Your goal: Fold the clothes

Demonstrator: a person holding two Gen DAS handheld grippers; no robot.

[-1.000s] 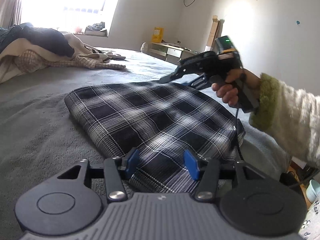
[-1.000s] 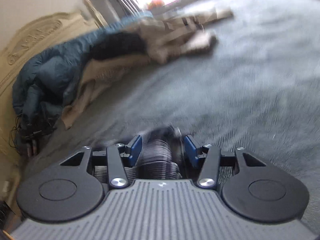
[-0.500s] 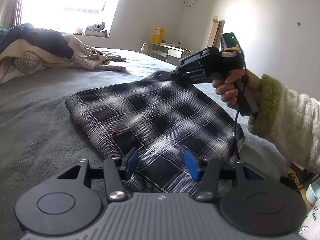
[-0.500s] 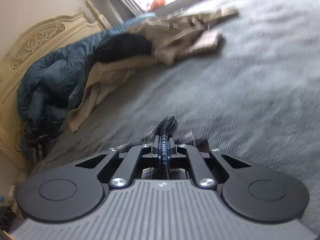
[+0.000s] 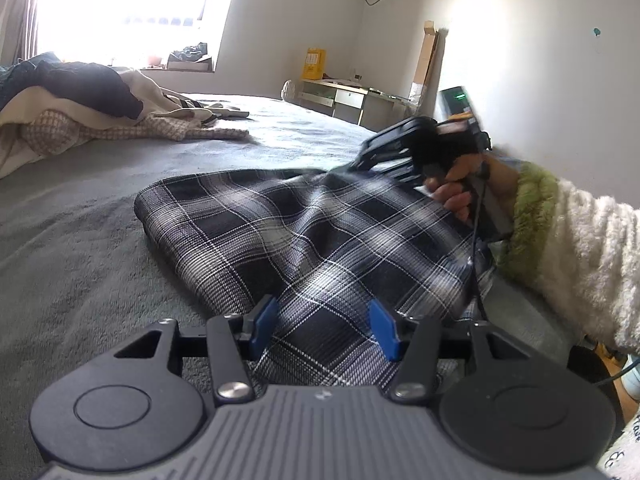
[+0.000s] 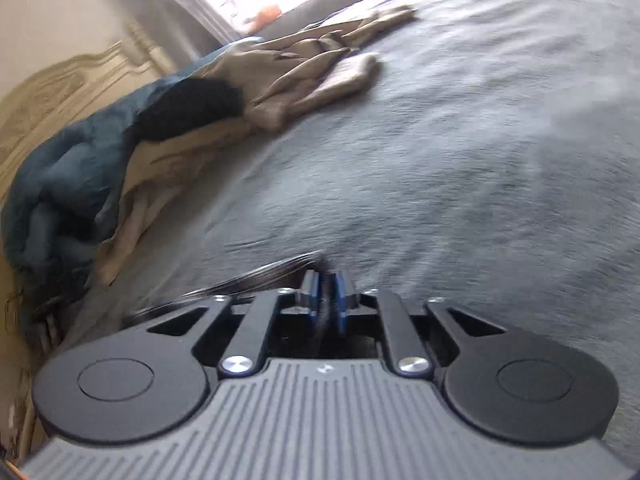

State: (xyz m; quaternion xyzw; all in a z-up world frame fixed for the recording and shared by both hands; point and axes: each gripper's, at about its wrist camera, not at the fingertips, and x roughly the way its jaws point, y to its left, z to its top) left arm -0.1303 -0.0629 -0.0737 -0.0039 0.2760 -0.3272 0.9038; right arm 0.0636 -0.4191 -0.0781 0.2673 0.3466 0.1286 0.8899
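A folded black-and-white plaid garment [image 5: 304, 240] lies on the grey bed. My left gripper [image 5: 325, 326] stands open over its near edge, the cloth running between the blue pads without being pinched. At the garment's far right corner a hand in a fleecy sleeve holds my right gripper [image 5: 360, 158], which is shut on the cloth and lifts it into a ridge. In the right wrist view the right gripper [image 6: 327, 294] has its blue pads pressed together on a dark plaid fold [image 6: 256, 280].
A pile of clothes [image 5: 80, 116] lies at the far left of the grey bedspread [image 5: 80, 248]; the same pile [image 6: 168, 120] rests against a carved headboard [image 6: 68, 92]. A low cabinet [image 5: 340, 100] stands by the far wall. The bed's right edge is near the sleeve.
The right gripper closed on the garment's far corner and has pulled it up and toward the right, wrinkling the cloth. My left gripper stayed open in place.
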